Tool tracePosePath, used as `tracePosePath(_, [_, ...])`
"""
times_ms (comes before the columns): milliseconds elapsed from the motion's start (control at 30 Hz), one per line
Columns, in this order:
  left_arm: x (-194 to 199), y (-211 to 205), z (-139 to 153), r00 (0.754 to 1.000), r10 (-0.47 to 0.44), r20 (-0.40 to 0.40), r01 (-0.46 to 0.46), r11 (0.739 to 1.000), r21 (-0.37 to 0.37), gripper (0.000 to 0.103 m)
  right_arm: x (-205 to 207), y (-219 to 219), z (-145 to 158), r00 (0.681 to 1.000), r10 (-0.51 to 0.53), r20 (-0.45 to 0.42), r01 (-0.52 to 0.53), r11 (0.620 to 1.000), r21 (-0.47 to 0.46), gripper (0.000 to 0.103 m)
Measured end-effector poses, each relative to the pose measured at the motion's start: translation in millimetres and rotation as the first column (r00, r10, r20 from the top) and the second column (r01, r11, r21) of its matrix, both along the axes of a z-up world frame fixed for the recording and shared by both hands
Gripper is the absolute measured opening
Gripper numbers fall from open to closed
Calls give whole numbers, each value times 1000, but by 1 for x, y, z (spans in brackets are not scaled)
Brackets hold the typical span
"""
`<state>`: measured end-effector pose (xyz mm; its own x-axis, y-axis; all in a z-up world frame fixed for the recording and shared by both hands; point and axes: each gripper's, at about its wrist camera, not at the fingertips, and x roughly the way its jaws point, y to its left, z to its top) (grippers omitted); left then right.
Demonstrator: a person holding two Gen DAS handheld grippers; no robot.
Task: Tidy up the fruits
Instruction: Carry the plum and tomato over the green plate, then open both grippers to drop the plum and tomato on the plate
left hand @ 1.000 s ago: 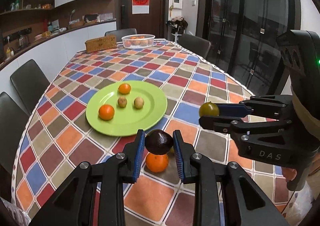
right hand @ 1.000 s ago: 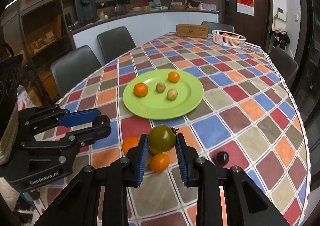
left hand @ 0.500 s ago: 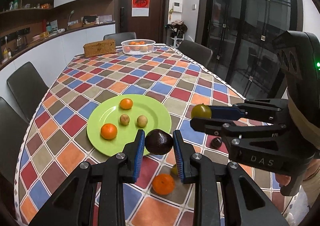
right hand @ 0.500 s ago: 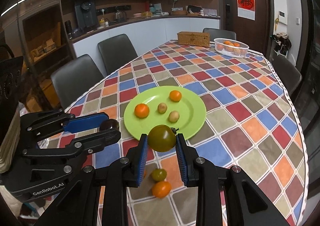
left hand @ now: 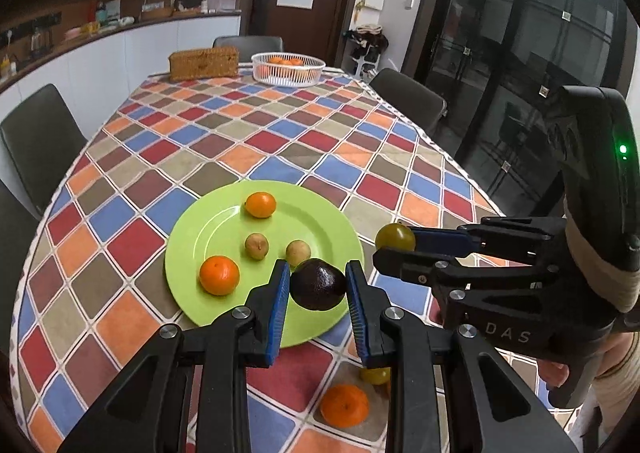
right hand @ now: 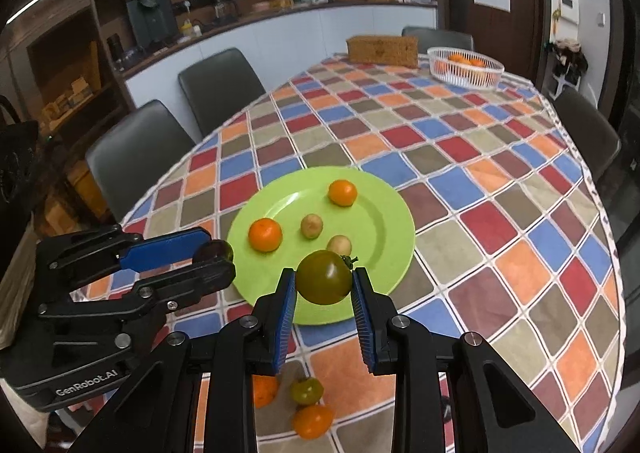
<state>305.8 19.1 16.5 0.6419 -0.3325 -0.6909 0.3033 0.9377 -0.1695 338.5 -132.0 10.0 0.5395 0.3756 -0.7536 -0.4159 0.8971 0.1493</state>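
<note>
Currently left gripper fingers clamp a dark avocado, right gripper fingers clamp a green tomato, both above the plate edge. Risk: round fruit roll off onto the counter on release.

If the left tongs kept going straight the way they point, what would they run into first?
Probably the green plate: the left tongs, shut on the dark avocado, aim at its near side, close to a small brownish fruit. Depth is uncertain.
</note>
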Motion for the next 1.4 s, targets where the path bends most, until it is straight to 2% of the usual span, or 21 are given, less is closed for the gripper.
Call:
tracePosePath(300, [36,4,-25,998,6,-56,-3,999,52,28,35,6,-23,997,-7,-81,3,999,-39,29])
tracePosePath(633, [63,4,-56,992,-5,-124,12,998,59,28,61,10,-50,990,-13,-144,8,999,-35,29])
tracePosePath(833, [72,2,-65,991,-7,-134,16,998,63,29,71,11,-64,986,-17,-168,12,1000,-29,29])
tracePosePath(1000, [73,-1,-68,993,-4,-119,16,995,100,31,72,9,-69,987,-24,-161,19,999,-32,30])
tracePosePath(1100, [70,-1,-66,995,-1,-101,12,994,112,36,68,8,-68,989,-23,-144,19,999,-29,34])
tracePosePath(1400, [42,0,-34,1000,23,10,-25,985,170,38,46,3,-47,997,-22,-73,21,999,-24,35])
